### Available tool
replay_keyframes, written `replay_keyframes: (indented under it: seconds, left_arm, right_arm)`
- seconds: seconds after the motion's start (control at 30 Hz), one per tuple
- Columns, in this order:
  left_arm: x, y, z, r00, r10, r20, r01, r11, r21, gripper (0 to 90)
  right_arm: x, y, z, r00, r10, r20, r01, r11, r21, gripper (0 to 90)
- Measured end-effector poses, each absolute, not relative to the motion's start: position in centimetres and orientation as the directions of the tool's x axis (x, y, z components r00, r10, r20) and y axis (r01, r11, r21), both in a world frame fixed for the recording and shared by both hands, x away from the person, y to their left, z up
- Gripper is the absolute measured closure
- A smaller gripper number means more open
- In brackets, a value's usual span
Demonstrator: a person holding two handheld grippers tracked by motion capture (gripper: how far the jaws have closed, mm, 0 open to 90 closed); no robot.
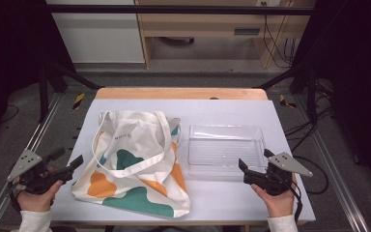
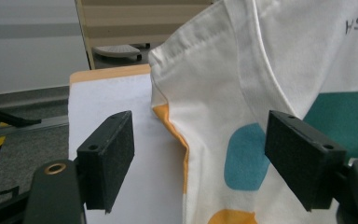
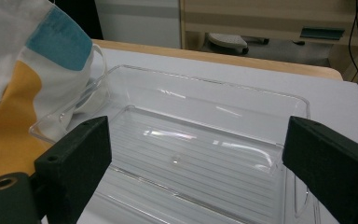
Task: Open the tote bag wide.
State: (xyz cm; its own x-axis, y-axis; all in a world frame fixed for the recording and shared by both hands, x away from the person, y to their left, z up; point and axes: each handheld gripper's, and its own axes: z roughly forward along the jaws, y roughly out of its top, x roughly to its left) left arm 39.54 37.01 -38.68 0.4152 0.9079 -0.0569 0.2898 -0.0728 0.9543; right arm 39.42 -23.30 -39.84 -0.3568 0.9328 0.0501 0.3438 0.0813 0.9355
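A white canvas tote bag [image 1: 135, 159] with orange, green and blue patches lies flat on the pale tabletop [image 1: 222, 113], handles [image 1: 125, 166] draped over it. Right of it stands an empty clear plastic tray [image 1: 224, 150]. My left gripper [image 1: 68, 158] is held off the table's left edge and points at the bag's left side, jaws open. In the left gripper view the bag [image 2: 242, 79] lies ahead of the open left gripper [image 2: 205, 154]. My right gripper [image 1: 255, 159] is open just before the tray's near right corner. In the right gripper view the tray [image 3: 205, 140] lies beyond the open right gripper [image 3: 200, 168], with the bag [image 3: 23, 70] at left.
The table's wooden far edge [image 1: 181, 93] borders a floor with a wooden shelf unit [image 1: 207, 29] and cables [image 1: 278, 43]. Metal rails [image 1: 34, 140] run along both sides of the table. Bare tabletop [image 1: 236, 195] lies in front of the tray.
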Motion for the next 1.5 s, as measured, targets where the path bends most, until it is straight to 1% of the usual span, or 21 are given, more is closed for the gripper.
replay_keyframes:
  seconds: [0.13,0.27,0.47,0.6,0.73,0.87,1.0,1.2,1.33,1.43,1.5]
  left_arm:
    - [39.6,36.9,-37.9,0.414,0.908,-0.060,0.279,-0.064,0.958,25.9]
    - [39.9,36.3,-36.5,0.427,0.903,-0.048,0.260,-0.071,0.963,27.5]
    - [40.1,35.0,-35.4,0.446,0.894,-0.034,0.243,-0.084,0.966,28.8]
    - [40.3,34.4,-35.0,0.460,0.887,-0.038,0.239,-0.083,0.967,31.4]
    - [40.7,32.8,-34.3,0.487,0.873,-0.023,0.228,-0.102,0.968,34.7]
    - [40.9,31.6,-34.3,0.505,0.863,-0.004,0.228,-0.128,0.965,38.1]
    - [41.6,29.7,-34.8,0.524,0.852,0.022,0.251,-0.179,0.951,43.1]
    - [42.1,28.6,-36.0,0.530,0.848,0.025,0.287,-0.207,0.935,48.8]
    - [42.3,28.1,-36.9,0.527,0.849,0.039,0.303,-0.230,0.925,55.1]
    - [42.4,27.7,-37.4,0.520,0.853,0.046,0.316,-0.242,0.918,64.6]
    - [42.5,27.6,-37.6,0.527,0.849,0.046,0.321,-0.249,0.914,73.4]
  right_arm:
    - [39.3,-23.2,-39.5,-0.359,0.931,0.061,0.347,0.072,0.935,10.1]
    - [39.6,-22.3,-39.1,-0.372,0.926,0.061,0.348,0.078,0.934,10.9]
    - [39.9,-20.7,-38.4,-0.399,0.915,0.057,0.343,0.091,0.935,12.6]
    - [40.0,-19.9,-38.0,-0.414,0.908,0.056,0.338,0.096,0.936,13.1]
    - [40.4,-18.5,-37.3,-0.437,0.897,0.062,0.332,0.097,0.938,14.8]
    - [40.6,-17.5,-36.8,-0.457,0.887,0.068,0.325,0.096,0.941,16.1]
    - [40.8,-16.3,-36.5,-0.478,0.876,0.068,0.319,0.101,0.942,17.4]
    - [41.1,-15.0,-36.2,-0.506,0.860,0.068,0.313,0.110,0.943,19.7]
    - [41.3,-14.0,-35.9,-0.527,0.847,0.070,0.306,0.112,0.945,20.7]
    - [41.5,-12.9,-35.7,-0.543,0.836,0.075,0.301,0.111,0.947,21.2]
    - [41.7,-12.4,-35.5,-0.553,0.830,0.076,0.297,0.111,0.948,21.6]
